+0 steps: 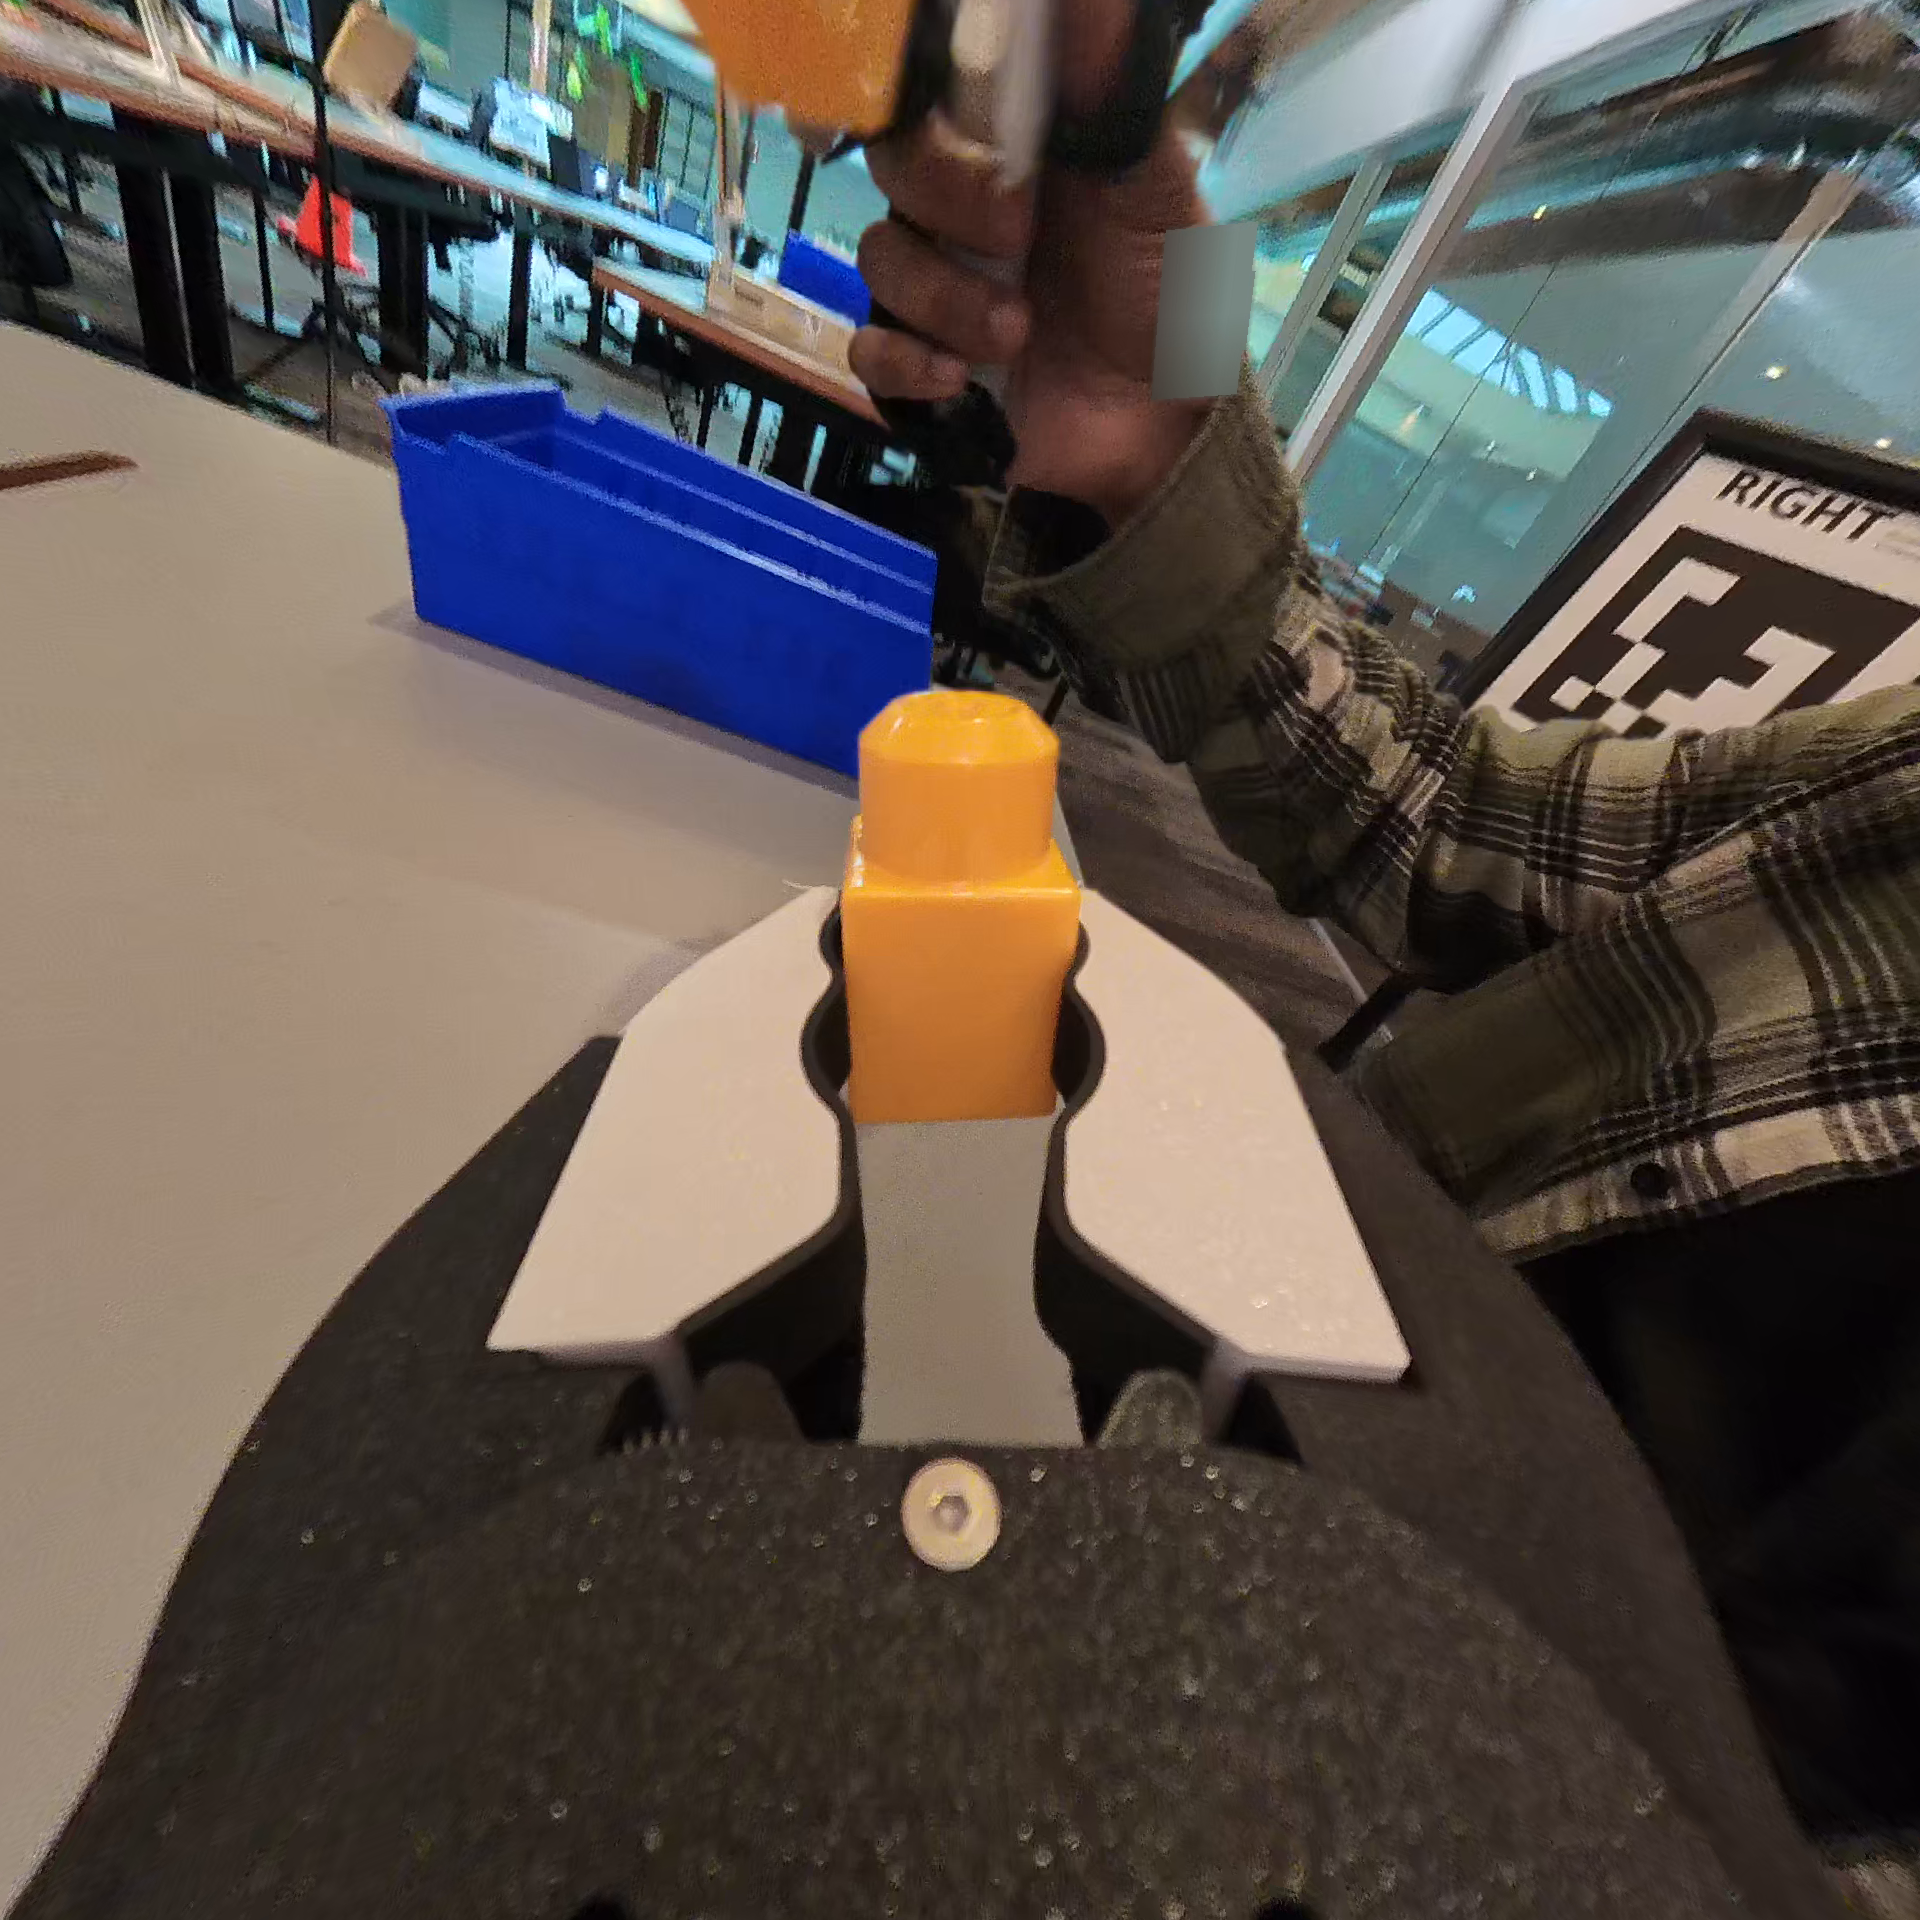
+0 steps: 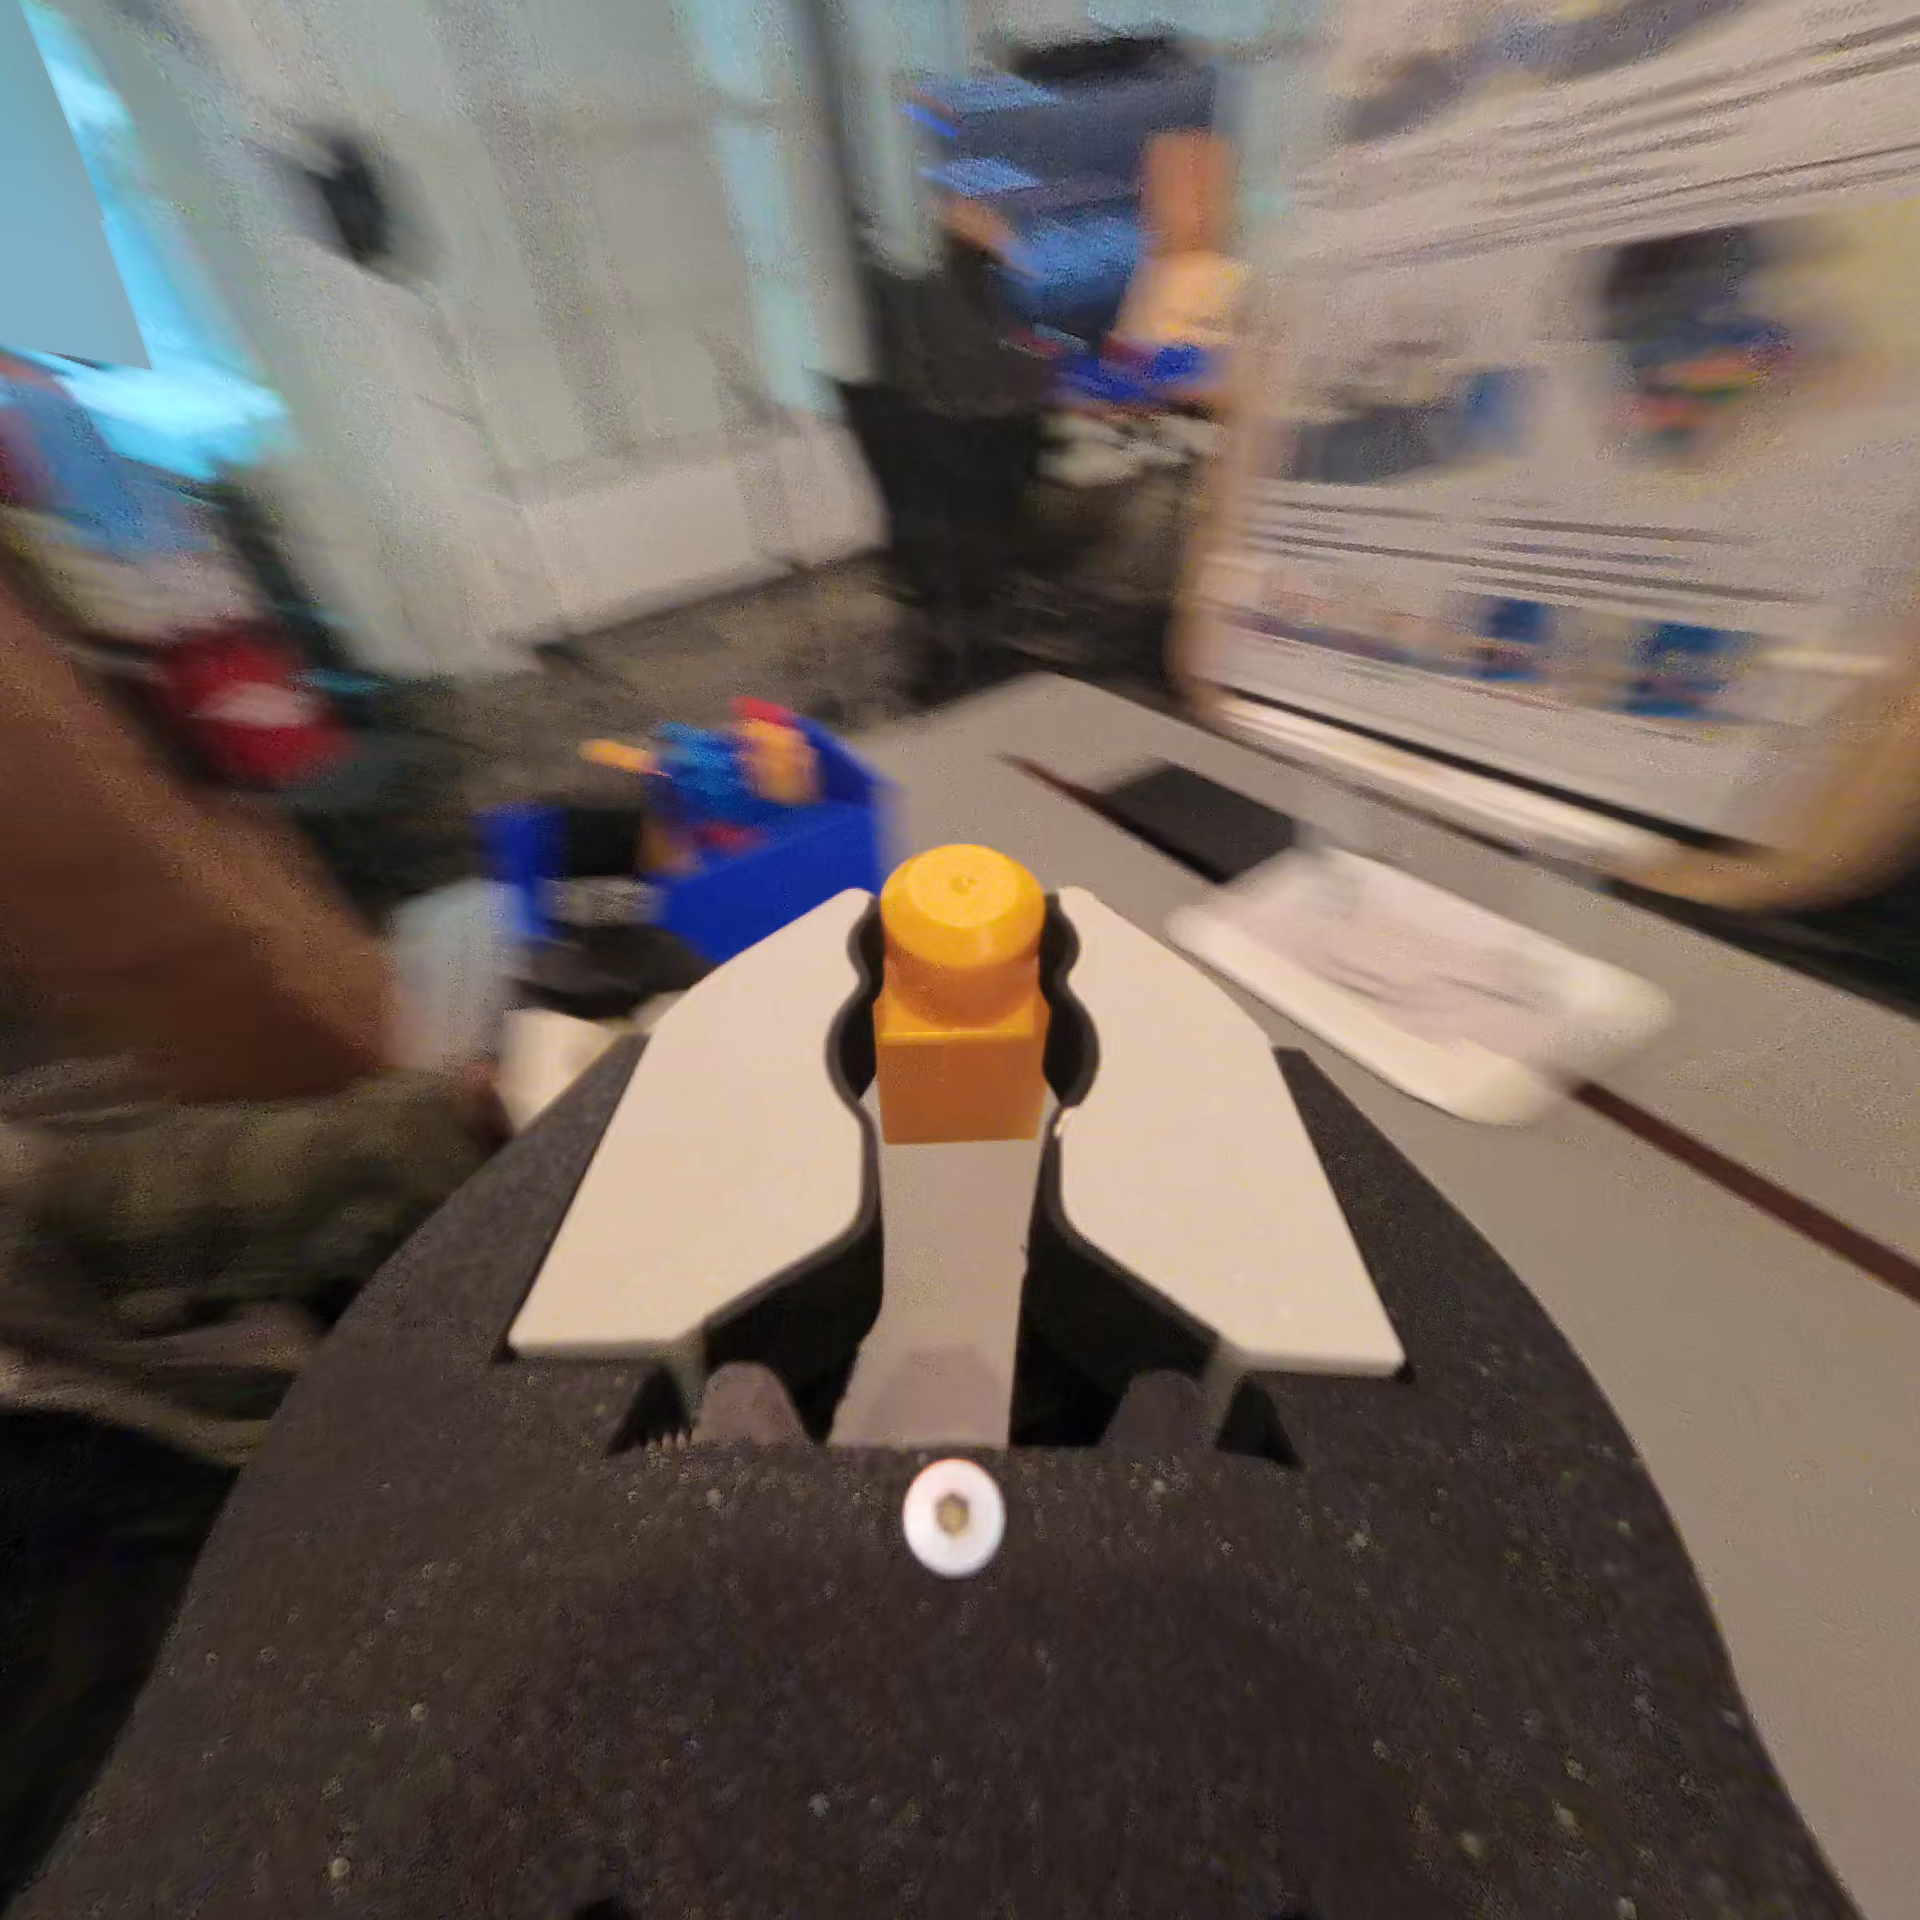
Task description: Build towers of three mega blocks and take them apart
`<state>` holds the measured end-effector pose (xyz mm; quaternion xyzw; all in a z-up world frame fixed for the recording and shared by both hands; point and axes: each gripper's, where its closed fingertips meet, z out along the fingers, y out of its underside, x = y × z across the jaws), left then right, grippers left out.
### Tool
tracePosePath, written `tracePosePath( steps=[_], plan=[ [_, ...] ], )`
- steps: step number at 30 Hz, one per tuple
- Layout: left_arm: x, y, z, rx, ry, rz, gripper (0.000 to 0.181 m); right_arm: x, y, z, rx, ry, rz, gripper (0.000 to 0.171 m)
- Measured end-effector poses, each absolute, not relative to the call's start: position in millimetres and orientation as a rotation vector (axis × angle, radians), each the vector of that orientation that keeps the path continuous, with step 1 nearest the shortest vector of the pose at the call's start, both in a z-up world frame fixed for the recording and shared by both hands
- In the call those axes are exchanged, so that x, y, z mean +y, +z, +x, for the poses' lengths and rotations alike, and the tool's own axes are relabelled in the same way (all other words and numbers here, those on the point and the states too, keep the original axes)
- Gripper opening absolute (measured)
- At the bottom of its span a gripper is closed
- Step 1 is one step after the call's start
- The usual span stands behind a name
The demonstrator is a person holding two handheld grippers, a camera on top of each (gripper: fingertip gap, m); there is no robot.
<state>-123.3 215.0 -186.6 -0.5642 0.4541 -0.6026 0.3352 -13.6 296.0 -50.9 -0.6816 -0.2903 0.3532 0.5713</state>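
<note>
My left gripper [image 1: 956, 935] is shut on an orange single-stud mega block [image 1: 951, 935], which stands upright between the white fingers [image 1: 727, 1091] above the grey table [image 1: 260, 883]. My right gripper [image 2: 958, 987] is shut on a second orange single-stud block [image 2: 958, 1029], stud pointing away. In the left wrist view that second block [image 1: 800, 42] shows blurred at the top edge, held high by a hand [image 1: 987, 291] in a plaid sleeve. A blue bin [image 2: 769, 831] with several coloured blocks sits beyond the right gripper.
An empty blue bin [image 1: 644, 582] stands on the table near its far edge. A board with a black-and-white marker [image 1: 1714, 623] stands at the right. A white sheet [image 2: 1403, 987] and a dark pad [image 2: 1205, 821] lie on the table. The right wrist view is motion-blurred. Some 20 cm of space lies between my two pairs of fingers.
</note>
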Motion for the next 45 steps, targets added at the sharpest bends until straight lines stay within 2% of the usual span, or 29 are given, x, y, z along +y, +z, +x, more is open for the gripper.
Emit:
tracePosePath(
  steps=[4,6,11,14,15,16,18,22,26,29,34,36,39,40,41,43,44,45],
  plan=[
    [219,-179,-131,1.172,-1.568,-1.399,0.036,326,-94,175,-0.407,0.211,-1.955,0.028],
    [218,-178,-130,1.17,-1.589,-1.383,0.036,320,-130,245,-0.272,0.097,-2.121,0.028],
    [213,-182,-123,1.194,-1.616,-1.388,0.036,307,-217,310,-0.147,0.043,-2.379,0.029],
    [215,-184,-126,1.195,-1.593,-1.394,0.036,306,-241,315,-0.138,0.101,-2.395,0.031],
    [216,-184,-128,1.188,-1.59,-1.394,0.036,309,-236,313,-0.132,0.115,-2.359,0.047],
    [218,-184,-129,1.182,-1.592,-1.396,0.036,311,-224,308,-0.147,0.133,-2.305,0.055],
    [220,-186,-130,1.174,-1.592,-1.404,0.036,314,-188,271,-0.25,0.224,-2.176,0.055],
    [221,-187,-127,1.174,-1.598,-1.402,0.036,295,-133,112,-0.638,0.576,-1.939,0.068],
    [216,-189,-122,1.199,-1.588,-1.393,0.036,252,-128,-47,-0.972,0.944,-1.749,0.068],
    [213,-191,-121,1.209,-1.59,-1.394,0.036,233,-136,-115,-1.104,1.108,-1.684,0.059],
    [212,-189,-124,1.204,-1.595,-1.383,0.036,228,-154,-155,-1.218,1.143,-1.701,0.048],
    [210,-189,-123,1.212,-1.602,-1.377,0.036,228,-153,-158,-1.215,1.174,-1.698,0.029],
    [207,-191,-120,1.231,-1.592,-1.377,0.036,227,-154,-156,-1.229,1.177,-1.731,0.025],
    [206,-190,-119,1.229,-1.614,-1.371,0.036,226,-151,-154,-1.23,1.164,-1.715,0.017],
    [204,-189,-118,1.219,-1.647,-1.361,0.036,223,-142,-151,-1.211,1.191,-1.675,0.0],
    [205,-184,-117,1.171,-1.698,-1.351,0.046,226,-125,-138,-1.145,1.203,-1.645,0.0],
    [204,-182,-117,1.17,-1.711,-1.337,0.039,231,-121,-127,-1.123,1.149,-1.654,0.0],
    [200,-180,-117,1.188,-1.718,-1.307,0.016,235,-120,-117,-1.107,1.099,-1.667,0.0]
  ],
)
